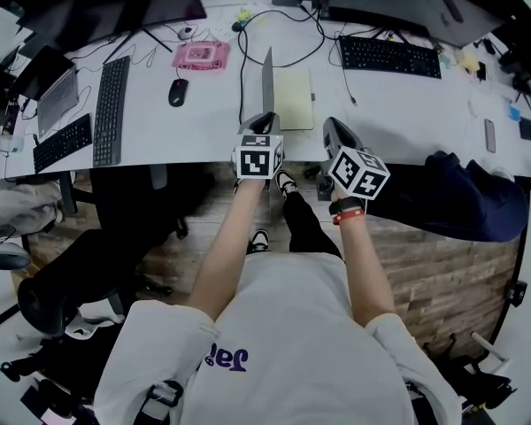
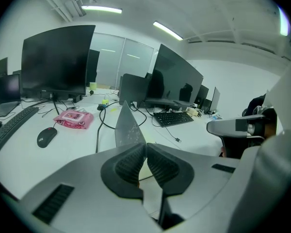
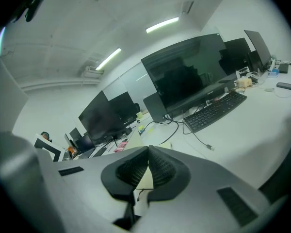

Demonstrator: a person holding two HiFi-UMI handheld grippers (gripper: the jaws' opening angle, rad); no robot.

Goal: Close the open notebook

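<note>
Now | left gripper [image 2: 146, 145], right gripper [image 3: 148, 149] jaws closed, empty | notebook [image 1: 292, 98] just ahead

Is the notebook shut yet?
No, half open: the notebook has its grey cover standing upright, while the pale page lies flat on the desk.

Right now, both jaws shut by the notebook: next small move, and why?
Probably ease the left hand-held gripper forward along the left face of the cover, ready to tip it right onto the pale page. The cover stands upright; the gripper is shut, empty, just short of it.
</note>
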